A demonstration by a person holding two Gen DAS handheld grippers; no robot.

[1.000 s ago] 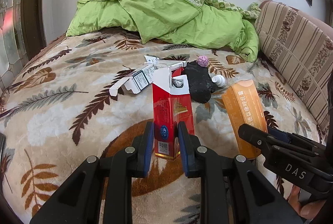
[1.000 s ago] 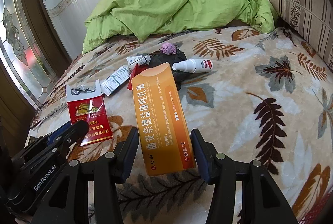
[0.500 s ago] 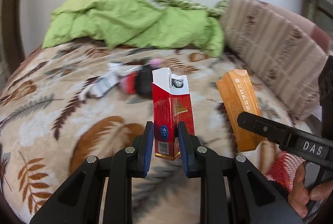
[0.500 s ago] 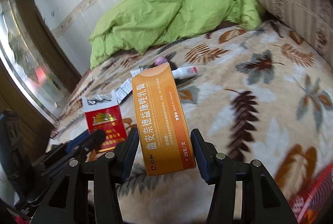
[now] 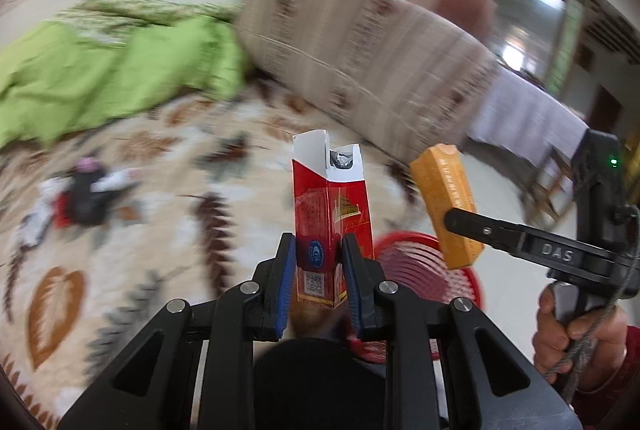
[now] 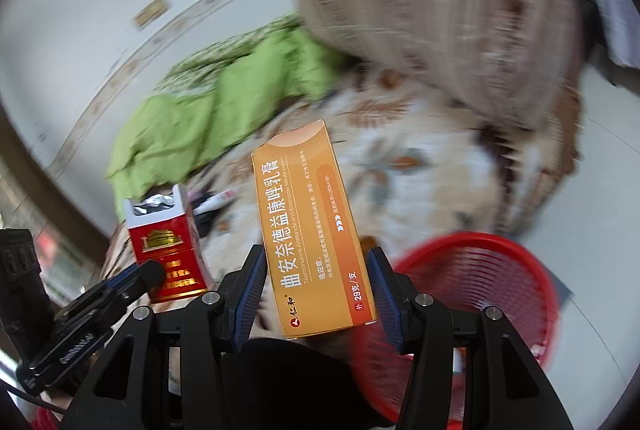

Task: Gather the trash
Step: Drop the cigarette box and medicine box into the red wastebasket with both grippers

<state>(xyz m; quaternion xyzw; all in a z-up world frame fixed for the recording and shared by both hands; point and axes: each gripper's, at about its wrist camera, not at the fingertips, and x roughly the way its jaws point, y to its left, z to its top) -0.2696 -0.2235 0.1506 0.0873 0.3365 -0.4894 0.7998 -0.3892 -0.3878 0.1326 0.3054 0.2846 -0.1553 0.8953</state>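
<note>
The left claw [image 5: 319, 284] is gripping a red cigarette pack [image 5: 330, 226] upright between its blue pads, the torn top of the pack gaping open with foil showing. Beside it, the right claw [image 6: 316, 292] is clamping an orange cream box [image 6: 310, 230] by its lower end, the box standing tilted with its printed face to the camera. A hand [image 5: 576, 326] is squeezing the right gripper's handle at the edge of the left wrist view. Just below and beyond both claws, a red mesh basket [image 6: 492, 282] is sitting on the pale floor at the foot of the bed [image 5: 132, 214]; both boxes are hanging in the air near its rim, not yet inside. Farther off, on the leaf-patterned blanket, a blurred heap of leftover litter [image 5: 76, 196] is lying well apart from the claws. Behind it, a green quilt [image 5: 100, 82] is bunched against the wall, next to a striped headboard cushion [image 5: 360, 62].
</note>
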